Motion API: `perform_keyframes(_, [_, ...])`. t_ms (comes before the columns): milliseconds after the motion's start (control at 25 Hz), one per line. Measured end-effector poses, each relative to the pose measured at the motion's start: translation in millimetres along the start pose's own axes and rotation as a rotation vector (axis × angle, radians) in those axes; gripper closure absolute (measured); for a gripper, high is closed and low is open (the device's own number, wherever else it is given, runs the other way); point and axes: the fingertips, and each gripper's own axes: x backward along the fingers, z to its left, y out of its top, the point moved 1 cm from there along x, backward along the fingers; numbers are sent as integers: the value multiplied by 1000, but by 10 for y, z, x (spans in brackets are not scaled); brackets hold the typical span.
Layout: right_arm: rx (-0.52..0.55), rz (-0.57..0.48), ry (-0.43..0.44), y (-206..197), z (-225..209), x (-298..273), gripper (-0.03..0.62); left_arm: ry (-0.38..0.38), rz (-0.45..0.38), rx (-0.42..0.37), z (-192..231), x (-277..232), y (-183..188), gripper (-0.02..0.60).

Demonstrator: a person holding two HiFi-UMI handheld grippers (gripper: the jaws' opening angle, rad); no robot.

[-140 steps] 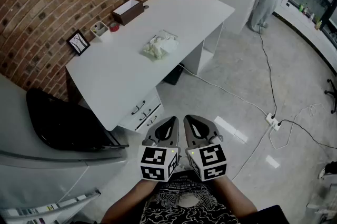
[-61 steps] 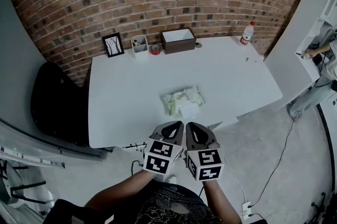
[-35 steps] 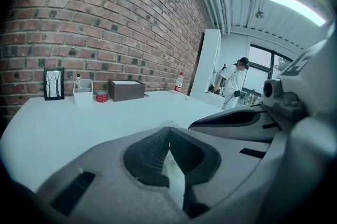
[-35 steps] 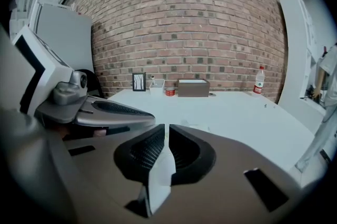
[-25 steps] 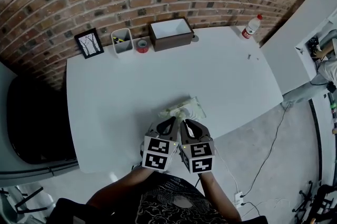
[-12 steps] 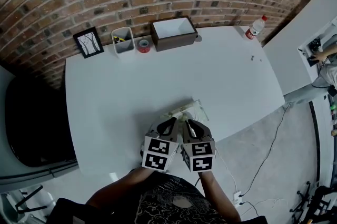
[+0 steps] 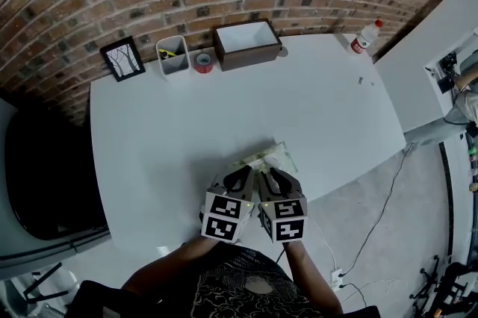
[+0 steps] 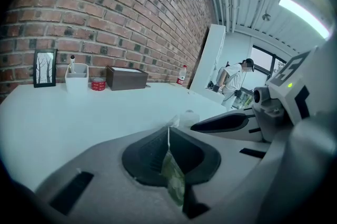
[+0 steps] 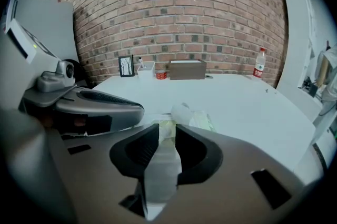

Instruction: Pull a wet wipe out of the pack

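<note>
Along the brick wall at the back of the table (image 7: 314, 100), from the left: a small picture frame (image 7: 123, 59), a white cup (image 7: 172, 56) with pens in it, a red tape roll (image 7: 202, 61), an open brown box (image 7: 245, 44), and way over at the right corner a bottle (image 7: 366, 36) with a red cap.

Down at the near edge, both tools are side by side and almost touching. The left tool (image 8: 169, 128) is closed all the way, pinching a thin green edge of the wet wipe pack (image 7: 267, 156), with the film sticking up out of its jaws. The pack lies flat on the table right in front of both tools, near the front edge.

The right tool (image 9: 167, 128) is at a narrow gap with a whitish sheet (image 9: 162, 165) clamped in it. The sheet runs forward toward the pack. Honestly I can't tell if it's a wipe or the pack's flap.
</note>
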Motion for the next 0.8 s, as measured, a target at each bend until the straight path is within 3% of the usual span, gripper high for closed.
perform_keyframes(280, [-9,9,10,-19,-9,-35,510,0,2,2,8,6,-12,569])
perform_keyframes(480, [-4,8,24,-14,29,-45,563,5,-4,2,15,35,-1,569])
perform_keyframes(800, [-17,-16,19,40,-32,-4,576,14,-12,-2,33,104,5,569])
